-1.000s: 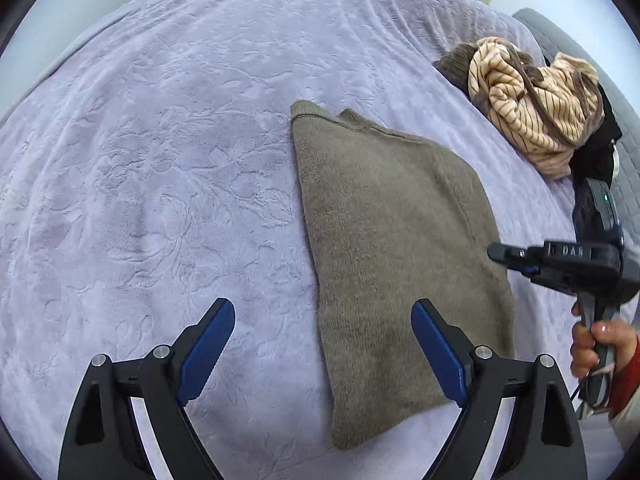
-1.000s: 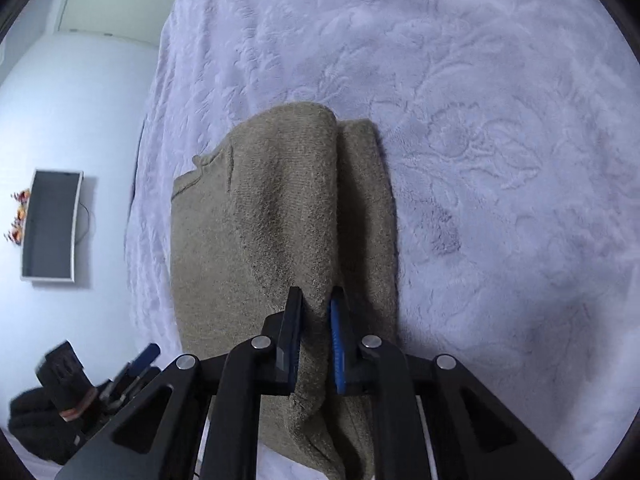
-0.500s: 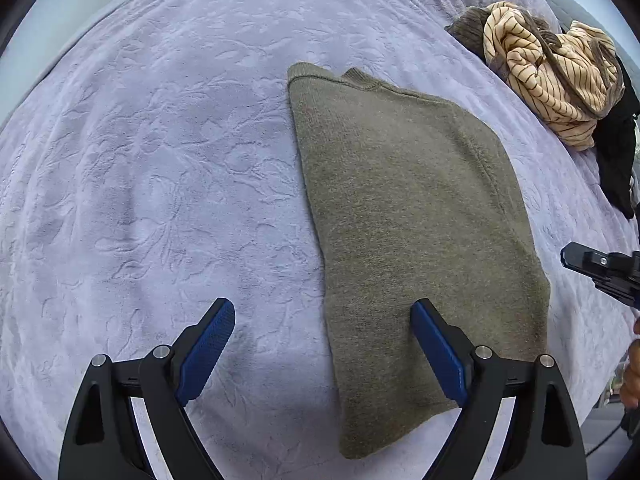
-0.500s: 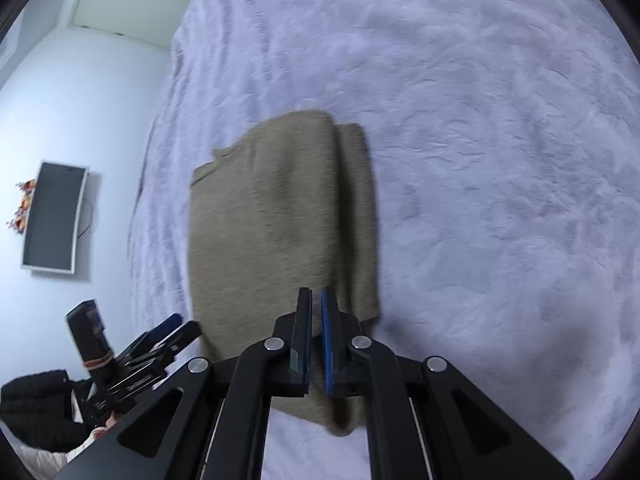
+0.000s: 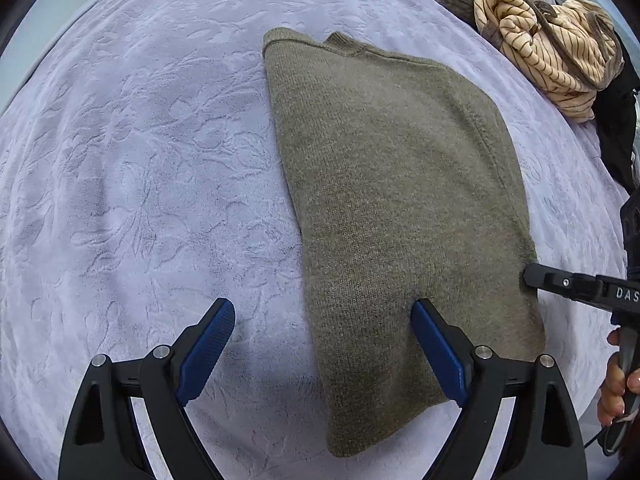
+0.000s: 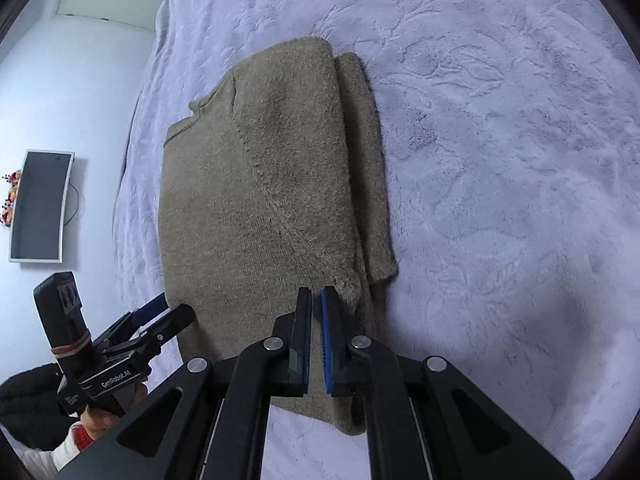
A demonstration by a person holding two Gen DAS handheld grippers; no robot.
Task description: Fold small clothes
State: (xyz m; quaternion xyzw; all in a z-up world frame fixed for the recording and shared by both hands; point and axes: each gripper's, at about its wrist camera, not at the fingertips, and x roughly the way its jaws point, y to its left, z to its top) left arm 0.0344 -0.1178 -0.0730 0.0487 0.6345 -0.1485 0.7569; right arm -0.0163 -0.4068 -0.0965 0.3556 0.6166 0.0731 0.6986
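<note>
Bed (image 5: 132, 168) with lavender embossed fleece cover fills both views. Olive-brown knit sweater (image 5: 392, 200) lies flat on it, folded into a long panel, neckline at the far end in the left wrist view; in the right wrist view a narrower folded-in strip runs along its right side, sleeve seam curving across the top layer. Sweater (image 6: 256, 208) sits mid-bed, nearer the person's edge.

Pile of unfolded clothes (image 5: 548, 44) at far right of the bed: tan striped top on a brown garment, black garment just beside it, well apart from the sweater.

Wall monitor (image 6: 40, 204) at left in the right wrist view, thin cable next to it.

Left claw (image 5: 320, 344) wide, pointing steeply down, hovering over the near end of the sweater: left finger over bare cover, right finger over the knit, the sweater's left edge between them. Nothing gripped. Same claw (image 6: 160, 316) seen from the right wrist view at the sweater's near left corner, a hand (image 6: 100, 416) on its handle.

Right claw (image 6: 316, 300) closed, blue pads nearly together, nothing pinched between them; tips sit above the lower end of the sleeve seam, contact unclear. From the left wrist view its black tip (image 5: 560, 280) lies at the sweater's right edge, hand (image 5: 616, 384) on the grip.
</note>
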